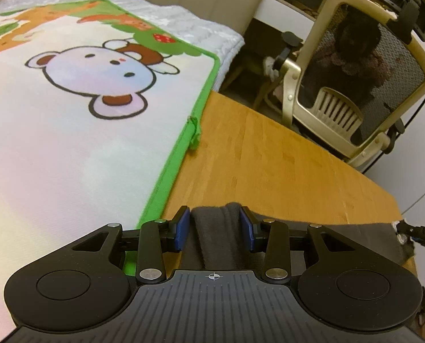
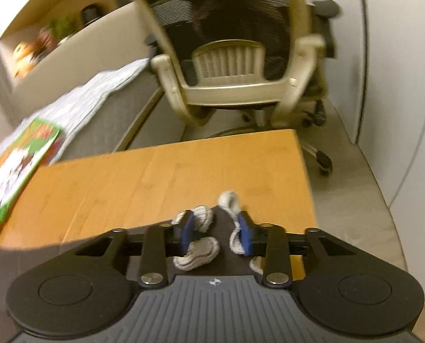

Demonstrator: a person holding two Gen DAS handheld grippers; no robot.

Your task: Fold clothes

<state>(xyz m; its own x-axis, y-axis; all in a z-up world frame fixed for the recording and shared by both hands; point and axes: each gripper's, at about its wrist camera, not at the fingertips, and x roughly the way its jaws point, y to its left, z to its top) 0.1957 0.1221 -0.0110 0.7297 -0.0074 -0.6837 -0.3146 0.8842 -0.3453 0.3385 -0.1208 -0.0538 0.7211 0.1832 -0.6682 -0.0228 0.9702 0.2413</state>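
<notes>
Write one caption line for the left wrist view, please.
Left gripper shut on dark grey garment over wooden table, beside cartoon-bear mat.

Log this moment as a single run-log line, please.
left gripper: shut on dark garment | right gripper: closing at garment's drawstring end, white drawstring between fingers, grip unclear | wooden table | fold not begun

A cartoon bear mat [image 1: 84, 108] beside a mesh office chair [image 1: 355, 65].

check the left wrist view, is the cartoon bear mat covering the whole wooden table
No, the mat ends at its green border, and bare wooden table shows beside it.
</notes>
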